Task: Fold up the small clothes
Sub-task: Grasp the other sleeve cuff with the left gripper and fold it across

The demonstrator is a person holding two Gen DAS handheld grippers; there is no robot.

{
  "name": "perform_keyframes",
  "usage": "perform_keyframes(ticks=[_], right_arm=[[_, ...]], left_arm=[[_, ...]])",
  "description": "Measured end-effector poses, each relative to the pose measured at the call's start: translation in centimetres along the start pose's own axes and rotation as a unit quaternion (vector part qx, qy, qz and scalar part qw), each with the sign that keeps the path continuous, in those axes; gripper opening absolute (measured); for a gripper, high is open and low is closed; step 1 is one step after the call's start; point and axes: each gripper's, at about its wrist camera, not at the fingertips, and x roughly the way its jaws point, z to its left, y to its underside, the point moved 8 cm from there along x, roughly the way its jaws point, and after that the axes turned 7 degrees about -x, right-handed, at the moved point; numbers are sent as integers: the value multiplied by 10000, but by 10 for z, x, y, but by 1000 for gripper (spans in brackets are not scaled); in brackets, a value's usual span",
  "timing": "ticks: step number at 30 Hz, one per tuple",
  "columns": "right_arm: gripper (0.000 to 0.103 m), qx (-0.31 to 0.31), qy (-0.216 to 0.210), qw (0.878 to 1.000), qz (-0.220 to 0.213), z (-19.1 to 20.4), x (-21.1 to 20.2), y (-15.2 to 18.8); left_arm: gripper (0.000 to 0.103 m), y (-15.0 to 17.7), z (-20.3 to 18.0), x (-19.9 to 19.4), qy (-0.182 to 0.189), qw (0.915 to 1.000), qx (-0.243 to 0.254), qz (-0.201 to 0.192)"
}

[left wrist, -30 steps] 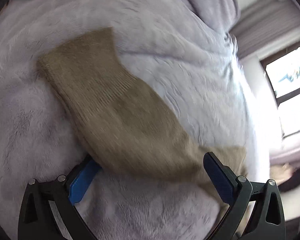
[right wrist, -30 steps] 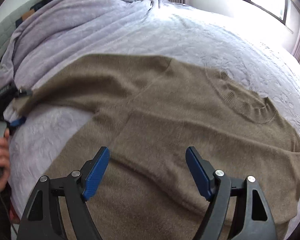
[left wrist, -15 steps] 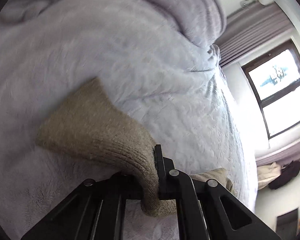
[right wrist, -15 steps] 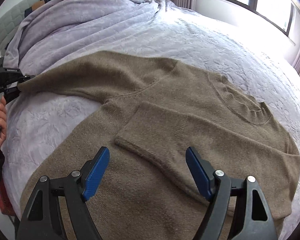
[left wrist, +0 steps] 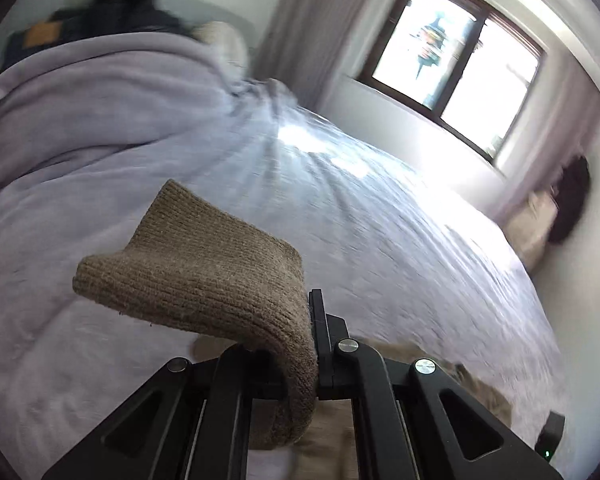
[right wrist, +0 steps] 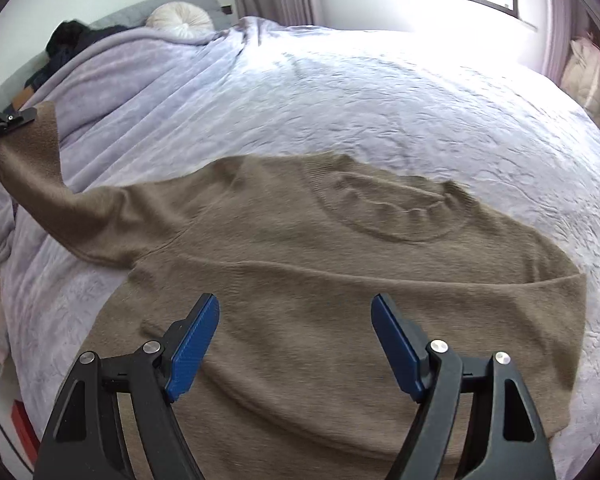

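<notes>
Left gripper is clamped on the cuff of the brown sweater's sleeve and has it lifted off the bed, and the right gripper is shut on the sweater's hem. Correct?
Not quite. The right gripper is open, its jaws apart above the brown sweater and gripping nothing, as the right wrist view shows. The rest holds: the left gripper is clamped on the sleeve cuff, lifted off the bed.

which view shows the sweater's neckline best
The right wrist view: the brown sweater lies spread on the lavender bedspread with its ribbed neckline in full view. The left wrist view shows only the sleeve cuff clamped in the left gripper, no neckline.
</notes>
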Motion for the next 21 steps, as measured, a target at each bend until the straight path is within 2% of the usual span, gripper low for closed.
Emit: perform_keyframes(ticks=[2,5,9,11,13,17,21], right_arm=[[82,141,31,9999,-25,-21,-4,4],[82,320,100,9994,-64,-53,-13,15],[82,656,309,9973,-124,-105,-32,38],[82,827,400,9957,-126,-129,-41,51],[82,1026,441,9937,-131,-152,-49,67],[82,1348,332,9902,-149,-184,-57,89],[82,1535,-24,9879,-208,-192,-57,95]], left_arm=[[8,23,-44,13,137,9993,275,233],[7,78,-118,34,408,9940,725,713],[7,166,-203,69,617,9782,1362,1442],[7,195,-231,81,634,9710,1554,1700],[7,234,-251,94,643,9619,1742,2007],[7,279,-269,117,686,9490,1955,2377],[8,288,-256,124,652,9397,1962,2724]])
